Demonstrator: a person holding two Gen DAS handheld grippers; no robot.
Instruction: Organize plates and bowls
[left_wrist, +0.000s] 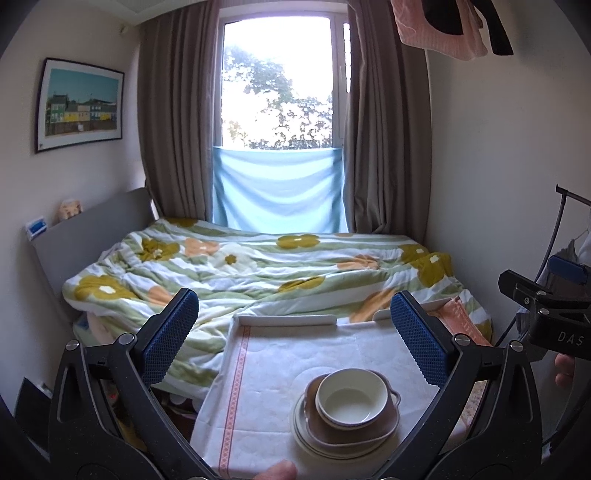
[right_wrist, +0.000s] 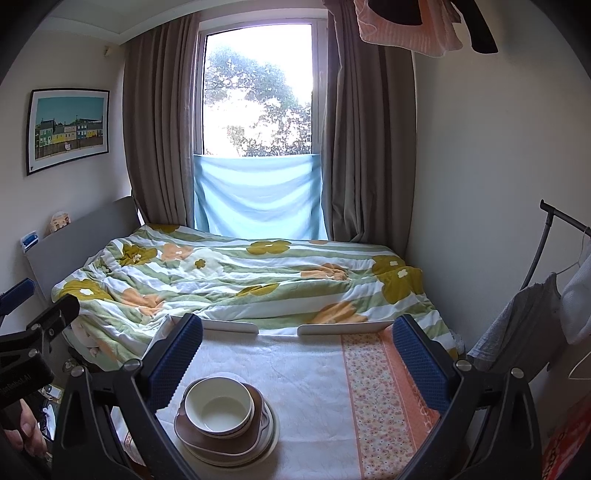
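A cream bowl (left_wrist: 351, 400) (right_wrist: 218, 410) sits in a brown dish (left_wrist: 369, 430) (right_wrist: 221, 437), which rests on cream plates (left_wrist: 325, 446) (right_wrist: 266, 439), all stacked on the cloth-covered tray table (left_wrist: 266, 369) (right_wrist: 306, 369). My left gripper (left_wrist: 295, 339) is open and empty, held above the table with the stack below and between its fingers. My right gripper (right_wrist: 295, 354) is open and empty, with the stack near its left finger (right_wrist: 173, 365). Each gripper shows at the edge of the other's view.
A bed with a flowered quilt (left_wrist: 258, 266) (right_wrist: 240, 277) lies beyond the table, below a curtained window (left_wrist: 277, 88). A clothes rack with hanging garments (right_wrist: 535, 314) stands on the right. The table's right side has an orange patterned cloth (right_wrist: 380, 387).
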